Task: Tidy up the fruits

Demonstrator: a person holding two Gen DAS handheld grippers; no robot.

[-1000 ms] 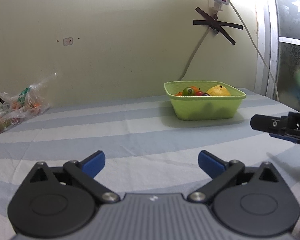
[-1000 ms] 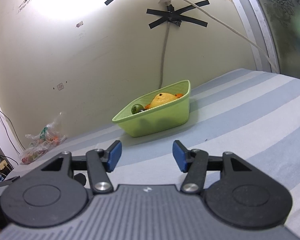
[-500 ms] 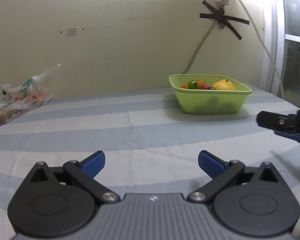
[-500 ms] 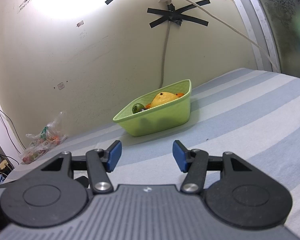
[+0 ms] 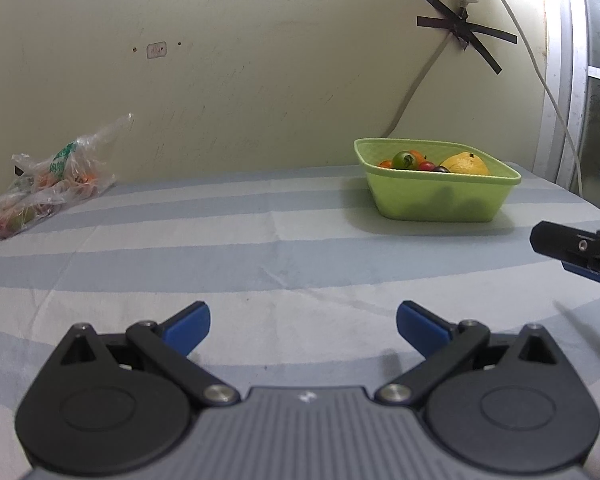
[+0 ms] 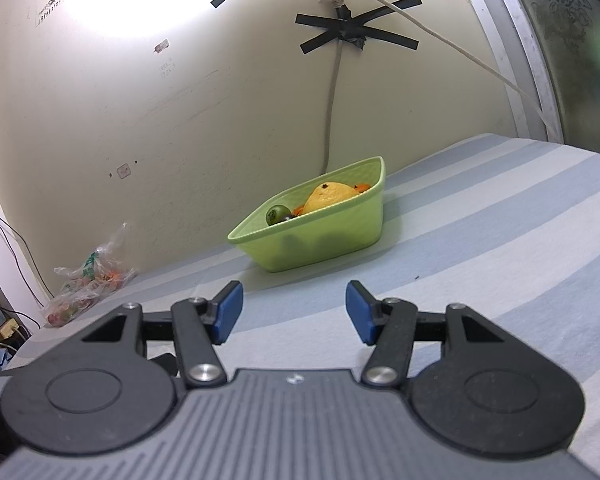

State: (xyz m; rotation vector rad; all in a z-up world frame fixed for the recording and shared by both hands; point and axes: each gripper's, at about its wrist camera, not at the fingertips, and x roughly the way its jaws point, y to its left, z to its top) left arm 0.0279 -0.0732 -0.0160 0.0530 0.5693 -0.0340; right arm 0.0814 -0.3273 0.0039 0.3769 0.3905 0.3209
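Observation:
A light green basket (image 5: 432, 200) (image 6: 324, 240) stands near the wall on the striped cloth. In it lie a large yellow fruit (image 5: 465, 163) (image 6: 328, 197), a green tomato (image 5: 405, 159) (image 6: 277, 213), and small red and orange fruits (image 5: 426, 165). My left gripper (image 5: 302, 326) hovers low over the cloth, open, nothing between its blue pads. My right gripper (image 6: 294, 310) is also open and empty, facing the basket from a short way off. Its tip (image 5: 568, 246) shows at the right edge of the left wrist view.
A clear plastic bag (image 5: 44, 184) (image 6: 88, 284) with small red and green fruits lies by the wall at the far left. A taped cable (image 6: 334, 92) runs down the wall behind the basket. A window frame (image 5: 576, 80) borders the right side.
The left wrist view has tilted and rolled a little, so the basket and the bag sit lower in it. The right wrist view is unchanged. Both grippers keep the same opening.

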